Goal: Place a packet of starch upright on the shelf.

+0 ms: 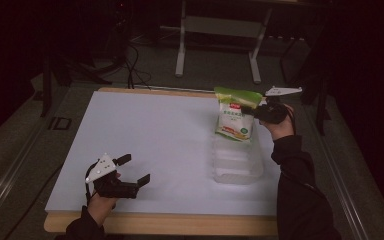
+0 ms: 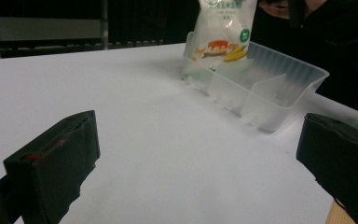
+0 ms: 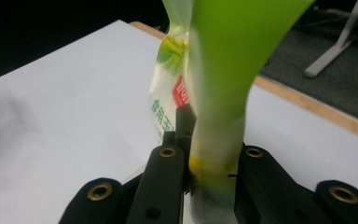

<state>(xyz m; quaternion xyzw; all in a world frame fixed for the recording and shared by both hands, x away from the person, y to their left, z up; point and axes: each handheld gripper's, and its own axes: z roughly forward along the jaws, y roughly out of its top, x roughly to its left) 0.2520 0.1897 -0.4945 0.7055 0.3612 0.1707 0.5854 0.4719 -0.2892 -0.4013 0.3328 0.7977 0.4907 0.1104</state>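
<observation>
A green and white food bag (image 1: 236, 117) hangs upright over the far end of a clear plastic divided tray (image 1: 236, 165). My right gripper (image 1: 254, 111) is shut on the bag's upper right edge; in the right gripper view the jaws pinch the green bag (image 3: 214, 93) between them. The left gripper view shows the bag (image 2: 221, 32) standing at the far end of the tray (image 2: 279, 88). My left gripper (image 1: 132, 169) rests near the table's front left with its jaws wide apart and nothing between them.
The white table top (image 1: 155, 135) has a wooden front edge (image 1: 180, 224). Behind the table stand a metal frame (image 1: 217, 30) and cables on the dark floor. A dark sleeve (image 1: 300, 190) reaches along the table's right side.
</observation>
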